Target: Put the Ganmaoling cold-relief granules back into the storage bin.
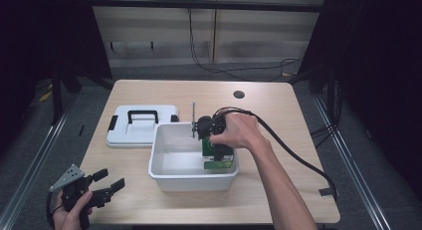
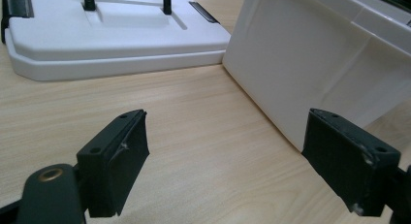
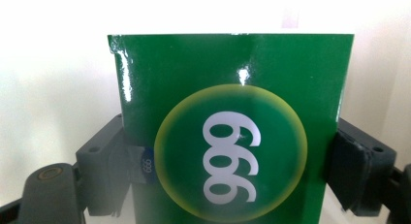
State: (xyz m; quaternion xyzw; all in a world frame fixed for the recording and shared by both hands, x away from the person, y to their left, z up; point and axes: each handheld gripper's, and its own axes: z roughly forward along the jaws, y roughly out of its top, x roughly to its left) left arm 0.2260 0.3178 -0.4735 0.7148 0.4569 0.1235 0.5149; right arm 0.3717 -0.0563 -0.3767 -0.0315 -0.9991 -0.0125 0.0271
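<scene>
A green box (image 1: 218,159) printed with white digits in a yellow ring (image 3: 232,136) stands upright inside the white bin (image 1: 191,180), against its right wall. My right gripper (image 1: 217,149) reaches down into the bin and is shut on the box, one jaw pressed to each side (image 3: 230,156). My left gripper (image 1: 112,179) hovers low near the table's front left corner, open and holding nothing (image 2: 228,146). It points at the bin's outer wall (image 2: 300,69).
The bin's white lid (image 1: 142,133) with black handle and clips lies flat just left of the bin (image 2: 111,40). A dark round hole (image 1: 239,94) sits in the wooden table (image 1: 278,120) at the back. The right gripper's cable (image 1: 293,155) trails off to the right.
</scene>
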